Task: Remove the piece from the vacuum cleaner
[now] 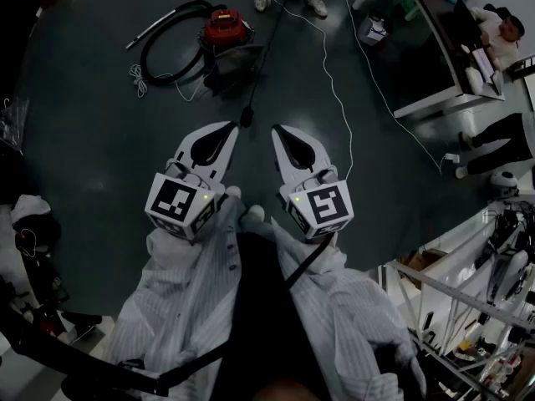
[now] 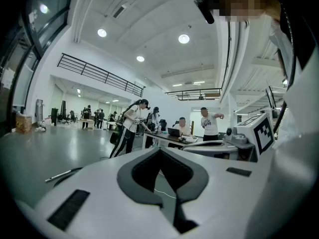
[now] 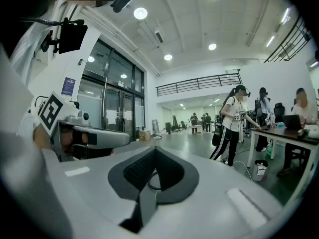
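Observation:
The red vacuum cleaner stands on the dark floor at the top of the head view. Its black hose loops to the left and ends in a metal wand. My left gripper and right gripper are held side by side in front of my body, well short of the vacuum. Both are shut with nothing between the jaws. In the left gripper view the left gripper points over the floor, and the wand shows low at the left. A loop of hose shows past the right gripper.
A white cable and a black cable run across the floor ahead. A desk with people beside it stands at the top right, with a small box near it. Metal frames crowd the bottom right.

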Demonstrator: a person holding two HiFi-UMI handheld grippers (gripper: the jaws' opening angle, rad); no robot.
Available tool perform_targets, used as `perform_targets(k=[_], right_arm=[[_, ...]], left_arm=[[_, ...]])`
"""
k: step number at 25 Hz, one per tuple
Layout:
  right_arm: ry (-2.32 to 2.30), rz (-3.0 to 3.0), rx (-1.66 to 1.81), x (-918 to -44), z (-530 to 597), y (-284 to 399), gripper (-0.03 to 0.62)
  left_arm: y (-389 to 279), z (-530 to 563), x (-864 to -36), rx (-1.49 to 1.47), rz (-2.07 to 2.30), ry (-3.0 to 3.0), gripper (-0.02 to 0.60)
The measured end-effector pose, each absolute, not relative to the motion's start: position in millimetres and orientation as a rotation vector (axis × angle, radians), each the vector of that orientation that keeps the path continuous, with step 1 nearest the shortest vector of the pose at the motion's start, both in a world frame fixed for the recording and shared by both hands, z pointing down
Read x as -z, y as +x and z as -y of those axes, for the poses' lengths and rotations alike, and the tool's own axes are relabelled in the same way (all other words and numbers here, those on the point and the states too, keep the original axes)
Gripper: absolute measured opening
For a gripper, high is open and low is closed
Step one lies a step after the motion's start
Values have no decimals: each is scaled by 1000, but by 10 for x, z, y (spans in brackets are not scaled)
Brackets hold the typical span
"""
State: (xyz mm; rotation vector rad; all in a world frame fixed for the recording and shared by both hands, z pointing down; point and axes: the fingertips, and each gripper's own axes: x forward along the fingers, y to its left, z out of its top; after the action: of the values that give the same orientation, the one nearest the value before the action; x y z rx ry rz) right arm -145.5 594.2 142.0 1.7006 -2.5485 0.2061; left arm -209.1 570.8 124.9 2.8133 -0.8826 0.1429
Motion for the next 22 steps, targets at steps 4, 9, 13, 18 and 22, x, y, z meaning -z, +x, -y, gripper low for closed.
perform_targets(k=[4, 9, 13, 18, 22], right_arm=[[1708, 2537, -212, -1397, -5920, -1447, 0], [1705, 2548, -221, -1445, -5929, -1453, 0], [1722, 2564, -237, -1457, -5928, -1393, 0], [1756, 2571, -264, -1490, -5944, -1240, 0], [1771, 2571, -308, -1564, -5853, -1094, 0]], left_arm=[[-2076, -5702, -1256, -143, 867, 2829, -5], [-2071, -5703, -1280, -155, 859, 2816, -5], [-2025, -5689, -1308, -160, 860, 2811, -5], [-1937, -5667, -1351, -145, 868, 2801, -5], [-1838, -5562, -1423, -163, 874, 2787, -5]])
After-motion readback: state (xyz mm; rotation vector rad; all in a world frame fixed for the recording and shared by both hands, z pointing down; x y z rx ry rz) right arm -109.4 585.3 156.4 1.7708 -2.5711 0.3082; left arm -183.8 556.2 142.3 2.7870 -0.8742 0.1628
